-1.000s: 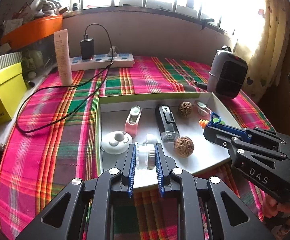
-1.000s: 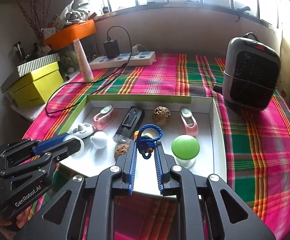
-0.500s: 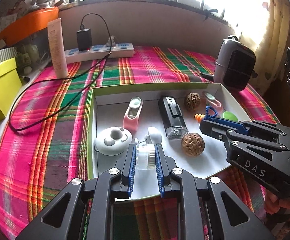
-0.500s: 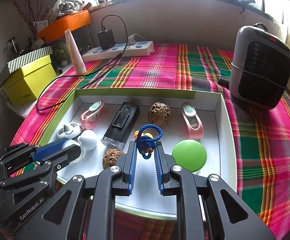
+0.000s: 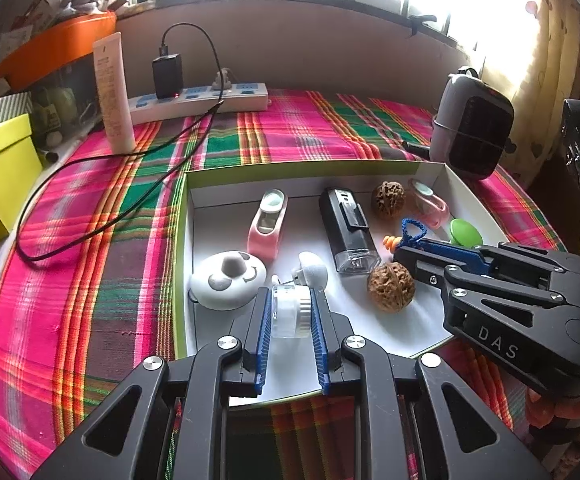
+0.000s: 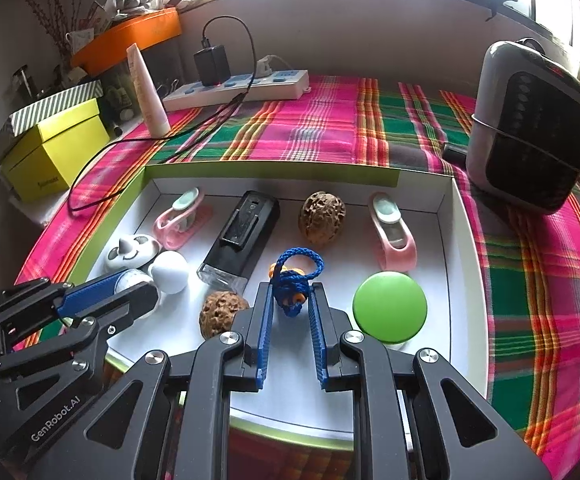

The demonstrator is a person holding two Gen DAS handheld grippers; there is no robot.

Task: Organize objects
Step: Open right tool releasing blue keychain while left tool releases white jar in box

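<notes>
The white tray (image 6: 459,240) holds small objects; left gripper (image 5: 289,312) clamps a clear cap (image 5: 288,311), right gripper (image 6: 291,300) clamps a blue cord (image 6: 295,276), green button (image 6: 389,307) at its 3 o'clock.

Two walnuts (image 6: 321,219) (image 6: 222,314) are lying in the one white tray (image 6: 459,240); two pink clips (image 6: 182,218) (image 6: 393,232) are sitting there too; one black rectangular device (image 6: 244,238), one green dome (image 6: 389,307), one white round face toy (image 6: 132,252) and one small white ball-shaped piece (image 6: 170,271) are sharing it; one blue cord with orange beads (image 6: 295,280) and one small clear cylinder (image 5: 288,312) are showing between blue pads; one power strip (image 6: 242,88), one tube (image 6: 148,92), one yellow box (image 6: 56,148) and one heater (image 6: 529,128) are standing outside.
</notes>
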